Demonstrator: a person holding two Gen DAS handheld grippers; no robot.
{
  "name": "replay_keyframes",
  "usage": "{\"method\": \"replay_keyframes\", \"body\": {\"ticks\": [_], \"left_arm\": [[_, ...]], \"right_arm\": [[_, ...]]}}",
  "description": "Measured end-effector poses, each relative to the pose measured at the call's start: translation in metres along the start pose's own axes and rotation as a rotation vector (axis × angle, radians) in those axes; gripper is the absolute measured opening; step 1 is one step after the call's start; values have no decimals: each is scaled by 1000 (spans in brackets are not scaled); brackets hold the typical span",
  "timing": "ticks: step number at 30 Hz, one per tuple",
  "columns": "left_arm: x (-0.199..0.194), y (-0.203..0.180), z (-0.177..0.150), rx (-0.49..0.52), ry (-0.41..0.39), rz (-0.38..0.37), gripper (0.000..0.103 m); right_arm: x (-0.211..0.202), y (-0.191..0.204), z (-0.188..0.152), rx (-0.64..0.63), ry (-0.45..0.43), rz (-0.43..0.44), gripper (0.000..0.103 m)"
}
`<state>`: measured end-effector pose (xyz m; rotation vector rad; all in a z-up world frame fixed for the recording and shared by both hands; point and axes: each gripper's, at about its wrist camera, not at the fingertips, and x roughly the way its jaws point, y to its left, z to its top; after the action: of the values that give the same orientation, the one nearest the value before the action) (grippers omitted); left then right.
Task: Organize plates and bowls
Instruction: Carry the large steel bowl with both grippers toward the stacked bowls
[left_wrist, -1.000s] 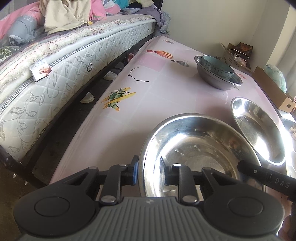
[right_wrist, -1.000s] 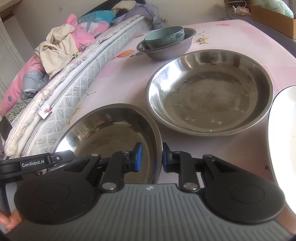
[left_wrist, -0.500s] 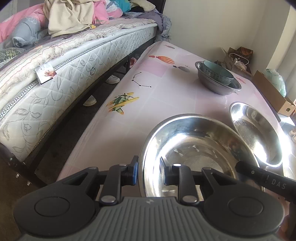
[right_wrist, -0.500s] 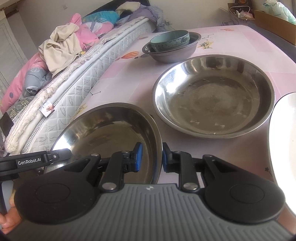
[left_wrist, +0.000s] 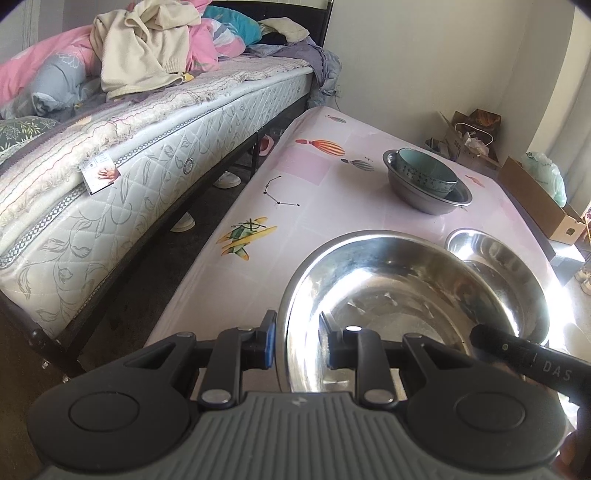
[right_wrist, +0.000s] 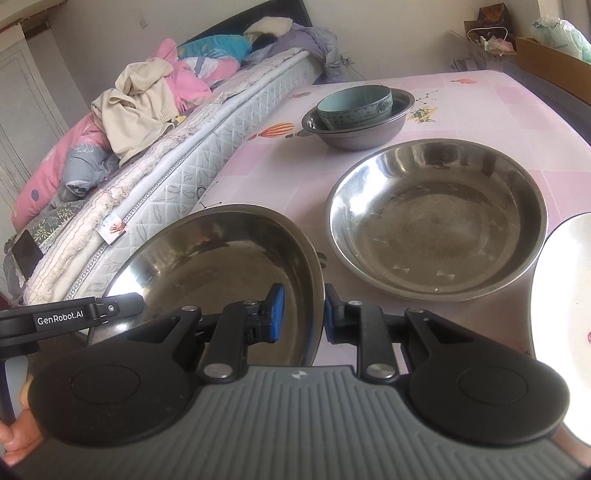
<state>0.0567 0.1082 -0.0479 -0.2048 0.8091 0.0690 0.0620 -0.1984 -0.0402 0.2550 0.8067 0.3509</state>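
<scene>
Both grippers pinch one steel pan (right_wrist: 221, 273): the left gripper (left_wrist: 297, 345) on its left rim, the right gripper (right_wrist: 300, 315) on its right rim. The pan is up off the table (left_wrist: 303, 192), near the table's left edge. A second pan (right_wrist: 436, 218) sits further in. If one hand pulls harder, the thin, shiny rim could slip and the pan could bang down or drop off that edge.

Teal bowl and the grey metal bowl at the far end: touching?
Touching. The right wrist view shows the teal bowl nested inside the grey metal bowl, tilted against its wall; the left wrist view agrees.
</scene>
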Motion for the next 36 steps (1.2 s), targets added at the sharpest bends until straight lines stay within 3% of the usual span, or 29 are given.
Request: {"method": "replay_keyframes", "body": {"ticks": [12,23,36], "left_arm": [[3,-56,26,81,-43,-66,24],[42,-124,42,148,-5,-171,24],[87,-164,52,212,48,-190,24]], "right_arm": [[-28,-41,17,76,-63,-36,22],[-47,-105,34,155,-105,-137,22],[-24,-159,58,180,-85,-222,24]]}}
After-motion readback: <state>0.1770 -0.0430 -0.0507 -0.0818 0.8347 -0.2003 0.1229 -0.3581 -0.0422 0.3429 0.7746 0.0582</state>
